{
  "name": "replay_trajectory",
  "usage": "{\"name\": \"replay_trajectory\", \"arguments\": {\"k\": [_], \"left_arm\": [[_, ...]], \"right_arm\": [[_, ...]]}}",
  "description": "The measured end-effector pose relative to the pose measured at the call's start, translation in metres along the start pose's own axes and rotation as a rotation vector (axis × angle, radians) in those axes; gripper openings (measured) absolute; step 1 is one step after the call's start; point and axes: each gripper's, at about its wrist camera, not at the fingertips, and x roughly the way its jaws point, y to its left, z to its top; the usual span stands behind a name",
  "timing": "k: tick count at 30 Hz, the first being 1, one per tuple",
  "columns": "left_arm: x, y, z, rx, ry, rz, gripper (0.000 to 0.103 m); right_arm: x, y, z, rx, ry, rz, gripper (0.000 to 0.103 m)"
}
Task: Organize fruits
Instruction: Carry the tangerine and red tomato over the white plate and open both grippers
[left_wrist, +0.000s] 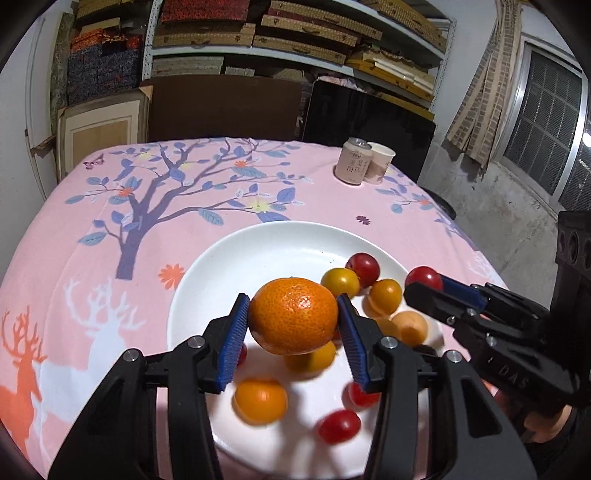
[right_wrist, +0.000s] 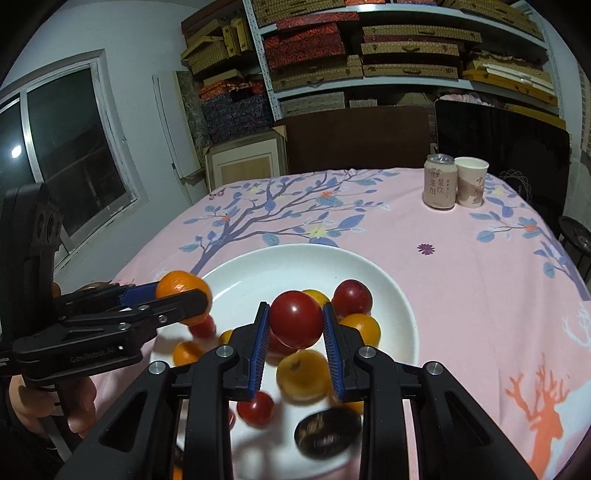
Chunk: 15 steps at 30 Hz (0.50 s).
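Counted by kind: white plate (left_wrist: 258, 251), one; mandarin (left_wrist: 293, 319), one; red cherry tomato (right_wrist: 295, 319), five in view; small yellow-orange fruit (right_wrist: 303, 374), at least six, exact count lost to blur and overlap; dark round item (right_wrist: 327, 430) on plate, one, kind not determined; drink can (right_wrist: 439, 182), one; paper cup (right_wrist: 472, 182), one; pink patterned tablecloth (left_wrist: 110, 221), one.

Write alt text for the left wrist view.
The left hand-held gripper clamps an orange mandarin above a white plate of small red and yellow fruits. At right, the right hand-held gripper holds a red fruit. Pink patterned tablecloth beneath.
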Motion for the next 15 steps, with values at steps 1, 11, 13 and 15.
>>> {"name": "replay_trajectory", "arguments": {"k": [1,11,13,15], "left_arm": [[0.009,0.003,0.003,-0.01,0.019,-0.001,0.049],[-0.043,0.014,-0.025,-0.072,-0.056,-0.026,0.078],[-0.065,0.004,-0.046,-0.011,-0.067,-0.012,0.082],[-0.082,-0.007,-0.07,0.059,-0.066,0.002,0.083]], "right_arm": [[0.006,-0.001,0.0,0.002,0.003,0.015,0.045],[-0.018,-0.001,-0.021,0.007,-0.002,0.013,0.059],[-0.032,0.001,-0.029,0.003,-0.004,0.009,0.06],[-0.045,0.002,-0.039,-0.005,-0.01,0.011,0.06]]}}
